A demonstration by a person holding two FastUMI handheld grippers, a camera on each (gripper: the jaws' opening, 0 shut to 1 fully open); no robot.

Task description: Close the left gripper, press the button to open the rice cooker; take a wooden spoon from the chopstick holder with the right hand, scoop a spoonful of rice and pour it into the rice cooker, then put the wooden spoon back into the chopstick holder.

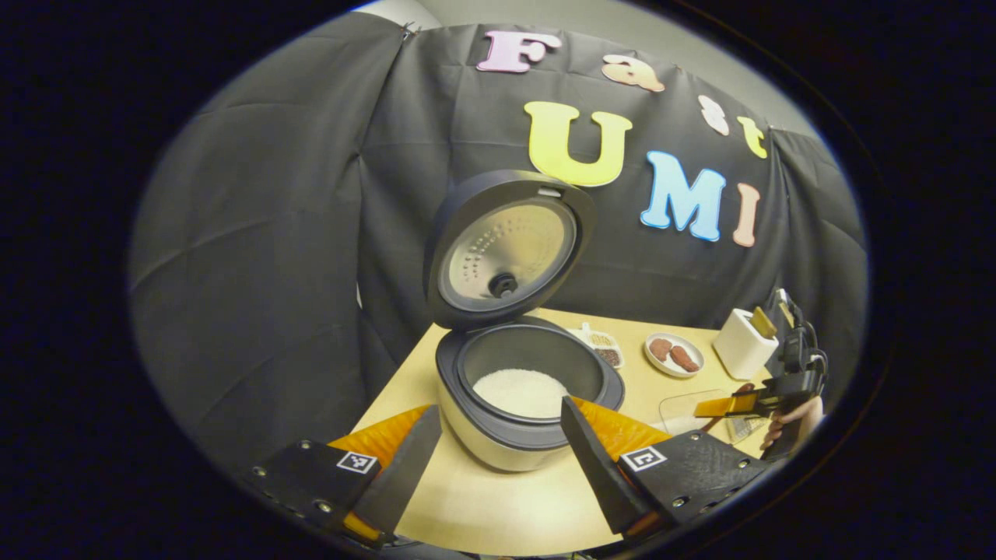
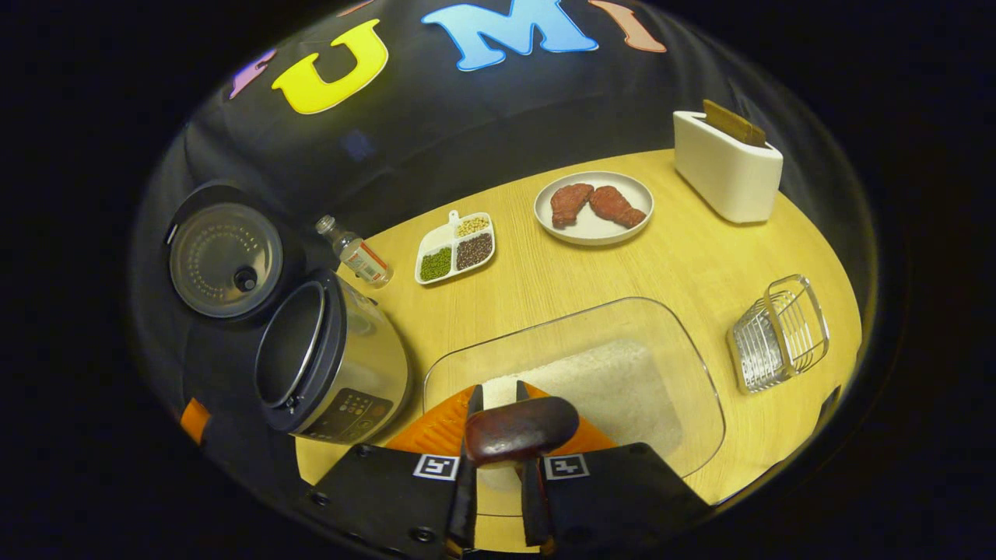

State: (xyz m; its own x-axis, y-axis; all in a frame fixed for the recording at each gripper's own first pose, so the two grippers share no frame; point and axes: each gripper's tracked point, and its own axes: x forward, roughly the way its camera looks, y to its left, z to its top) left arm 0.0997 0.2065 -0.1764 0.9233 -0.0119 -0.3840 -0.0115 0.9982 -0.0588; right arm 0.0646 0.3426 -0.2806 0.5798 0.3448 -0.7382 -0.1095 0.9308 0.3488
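**Spoon gripped over the rice tray, cooker open**

My worry is a spill: my right gripper [image 2: 498, 435] has its jaws nearly together, clamped on the dark brown wooden spoon [image 2: 520, 429], whose end pokes out crosswise between the fingers. If it twists in that narrow pinch, rice could scatter over the pale wooden table [image 2: 685, 257] before reaching the pot. The spoon hangs over the near end of the clear rectangular tray of white rice [image 2: 615, 373]. The silver, dark-rimmed rice cooker [image 1: 521, 389] stands left, lid up, rice inside. My left gripper [image 1: 498, 443] hovers wide open before it, holding nothing. The wire chopstick holder [image 2: 778, 330] waits right.
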